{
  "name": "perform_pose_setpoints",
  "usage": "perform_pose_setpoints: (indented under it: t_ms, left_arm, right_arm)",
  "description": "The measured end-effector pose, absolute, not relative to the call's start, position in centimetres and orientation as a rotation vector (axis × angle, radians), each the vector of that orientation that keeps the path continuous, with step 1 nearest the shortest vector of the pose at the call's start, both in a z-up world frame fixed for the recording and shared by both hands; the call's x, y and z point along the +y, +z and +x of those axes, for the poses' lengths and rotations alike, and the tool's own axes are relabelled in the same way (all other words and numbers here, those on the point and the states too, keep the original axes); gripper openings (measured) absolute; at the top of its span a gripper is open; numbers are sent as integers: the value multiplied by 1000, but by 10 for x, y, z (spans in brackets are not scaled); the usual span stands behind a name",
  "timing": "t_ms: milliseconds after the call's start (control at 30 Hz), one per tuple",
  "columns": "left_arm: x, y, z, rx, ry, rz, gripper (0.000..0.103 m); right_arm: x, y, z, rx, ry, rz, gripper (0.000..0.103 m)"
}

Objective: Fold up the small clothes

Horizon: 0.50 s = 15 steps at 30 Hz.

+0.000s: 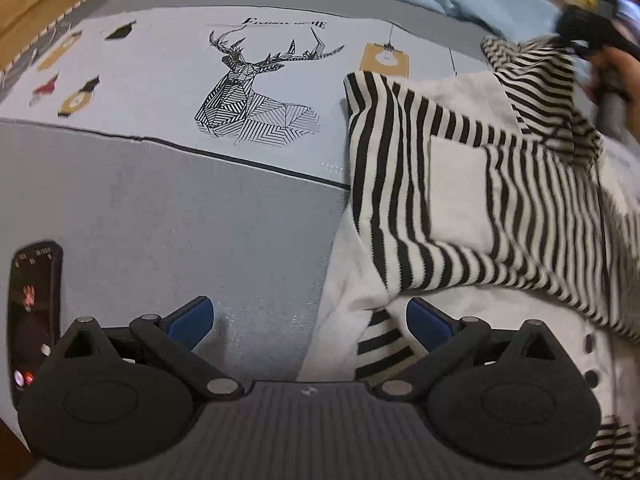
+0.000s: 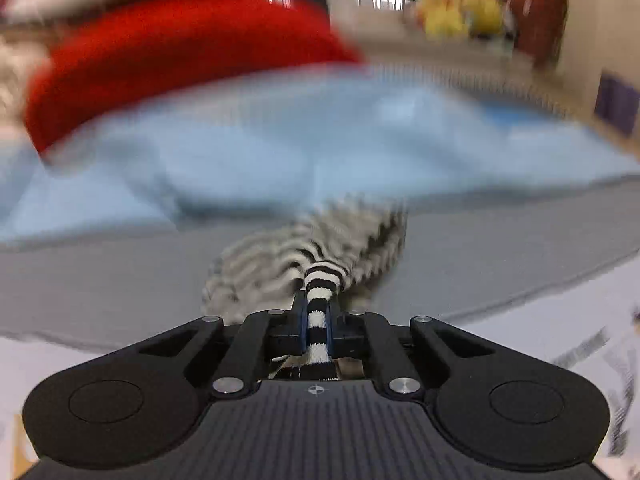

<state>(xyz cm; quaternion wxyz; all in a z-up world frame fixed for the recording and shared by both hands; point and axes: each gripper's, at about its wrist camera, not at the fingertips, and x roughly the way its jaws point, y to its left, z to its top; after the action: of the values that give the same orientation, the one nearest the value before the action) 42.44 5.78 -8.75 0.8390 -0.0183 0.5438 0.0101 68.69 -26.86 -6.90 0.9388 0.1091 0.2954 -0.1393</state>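
A small black-and-white striped garment (image 1: 472, 184) with white panels lies on the right of the grey printed bedsheet (image 1: 160, 208). My left gripper (image 1: 310, 316) hovers open over the garment's near white edge, its blue pads (image 1: 192, 316) wide apart with nothing pinched. In the left wrist view my right gripper (image 1: 576, 36) shows at the far right, lifting a striped corner. In the right wrist view that right gripper (image 2: 318, 312) is shut on a striped band of the garment (image 2: 320, 280), and the cloth beyond is motion-blurred.
A deer print (image 1: 256, 88) marks the sheet left of the garment. A light blue blanket (image 2: 280, 140) and a red cloth (image 2: 160, 52) lie at the far side of the bed, with yellow toys (image 2: 460, 12) behind. A dark device (image 1: 34, 312) sits by my left gripper.
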Motion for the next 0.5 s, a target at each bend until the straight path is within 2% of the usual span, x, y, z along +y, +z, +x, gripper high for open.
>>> perform_pose_setpoints:
  t_ms: [133, 233, 300, 367, 500]
  left_arm:
    - [62, -78, 420, 1123, 18, -84, 103]
    - [62, -75, 418, 1124, 4, -110, 103]
    - [62, -74, 416, 1127, -3, -128, 103]
    - [63, -73, 414, 1128, -2, -136, 103]
    - [69, -74, 409, 1124, 13, -130, 103]
  right_arm:
    - [-273, -22, 591, 520, -95, 258, 8]
    - [-264, -29, 516, 667, 97, 248, 16]
    - [-258, -51, 478, 863, 245, 247, 43]
    - [-260, -62, 459, 950, 246, 240, 48]
    - [-289, -34, 477, 789, 134, 351, 61]
